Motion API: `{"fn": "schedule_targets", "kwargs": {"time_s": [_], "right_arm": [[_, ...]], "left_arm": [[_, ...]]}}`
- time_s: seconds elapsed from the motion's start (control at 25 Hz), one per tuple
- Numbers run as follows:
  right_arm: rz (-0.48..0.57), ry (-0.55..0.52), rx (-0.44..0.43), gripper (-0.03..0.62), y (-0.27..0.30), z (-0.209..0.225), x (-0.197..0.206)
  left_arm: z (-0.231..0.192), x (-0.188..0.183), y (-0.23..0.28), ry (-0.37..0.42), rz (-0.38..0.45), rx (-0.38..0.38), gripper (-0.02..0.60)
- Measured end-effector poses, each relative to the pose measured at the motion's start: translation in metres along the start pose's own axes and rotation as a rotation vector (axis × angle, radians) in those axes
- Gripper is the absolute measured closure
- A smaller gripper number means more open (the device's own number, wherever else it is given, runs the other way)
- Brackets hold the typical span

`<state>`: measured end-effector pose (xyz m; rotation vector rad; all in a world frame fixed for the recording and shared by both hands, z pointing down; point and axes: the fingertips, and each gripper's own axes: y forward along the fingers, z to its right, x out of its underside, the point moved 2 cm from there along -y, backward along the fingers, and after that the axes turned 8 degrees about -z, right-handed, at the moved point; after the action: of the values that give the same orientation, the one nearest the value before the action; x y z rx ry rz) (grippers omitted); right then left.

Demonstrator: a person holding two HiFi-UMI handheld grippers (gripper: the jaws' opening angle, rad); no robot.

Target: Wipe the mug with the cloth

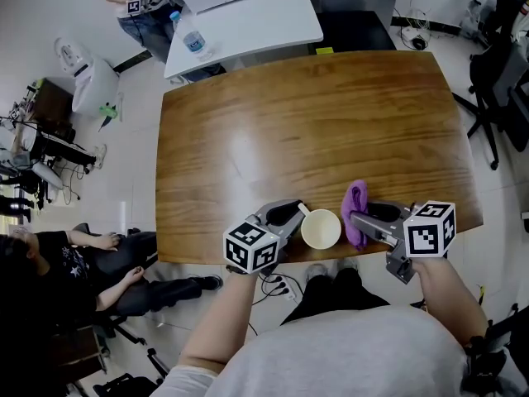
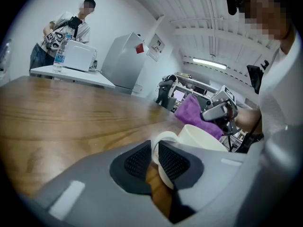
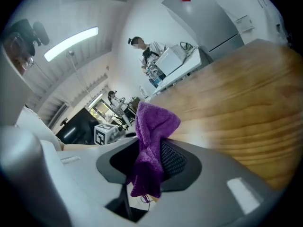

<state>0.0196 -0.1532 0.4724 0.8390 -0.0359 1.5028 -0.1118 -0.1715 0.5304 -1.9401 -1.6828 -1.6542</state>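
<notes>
Two grippers, both loaded, close together at the near edge of the wooden table (image 1: pixel 331 122). Nearest the left: left gripper (image 1: pixel 291 214) pinched on the looped handle of the white mug (image 1: pixel 321 228), one pad on each side of the loop, seen plainly in the left gripper view (image 2: pixel 155 159). Mug (image 2: pixel 203 137) upright on the wood, mouth open and empty-looking.

Just right of it: right gripper (image 1: pixel 357 218) clamped on the purple cloth (image 1: pixel 356 207), a bunched fold standing above the pads and a tail hanging below (image 3: pixel 150 141). Cloth just beside the mug's right wall; hard to say whether touching.

Judged as the approach to the wipe, or its very start: mug steadied, cloth brought alongside. Next move calls for pressing the fold onto the wall or rim and rubbing, with a firm hold on the handle so the mug neither turns nor slides off the near edge.

Beyond the far edge: a white table (image 1: pixel 273 23) with a water bottle (image 1: pixel 192 38).
</notes>
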Motion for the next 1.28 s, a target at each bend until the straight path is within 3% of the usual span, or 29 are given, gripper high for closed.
{"fn": "schedule_targets", "kwargs": {"time_s": [0.16, 0.68, 1.12, 1.28], "right_arm": [[0.077, 0.005, -0.013, 0.457, -0.021, -0.018, -0.006], [0.013, 0.104, -0.035, 0.457, 0.007, -0.005, 0.044], [-0.128, 0.050, 0.138, 0.457, 0.026, 0.019, 0.070], [-0.131, 0.059, 0.145, 0.457, 0.026, 0.020, 0.070]], "left_arm": [[0.001, 0.001, 0.000, -0.002, -0.003, -0.007, 0.534], [0.005, 0.002, -0.001, 0.032, -0.013, -0.046, 0.540], [0.006, 0.002, 0.000, 0.083, -0.031, -0.083, 0.558], [0.007, 0.002, 0.000, 0.082, -0.033, -0.086, 0.557]]}}
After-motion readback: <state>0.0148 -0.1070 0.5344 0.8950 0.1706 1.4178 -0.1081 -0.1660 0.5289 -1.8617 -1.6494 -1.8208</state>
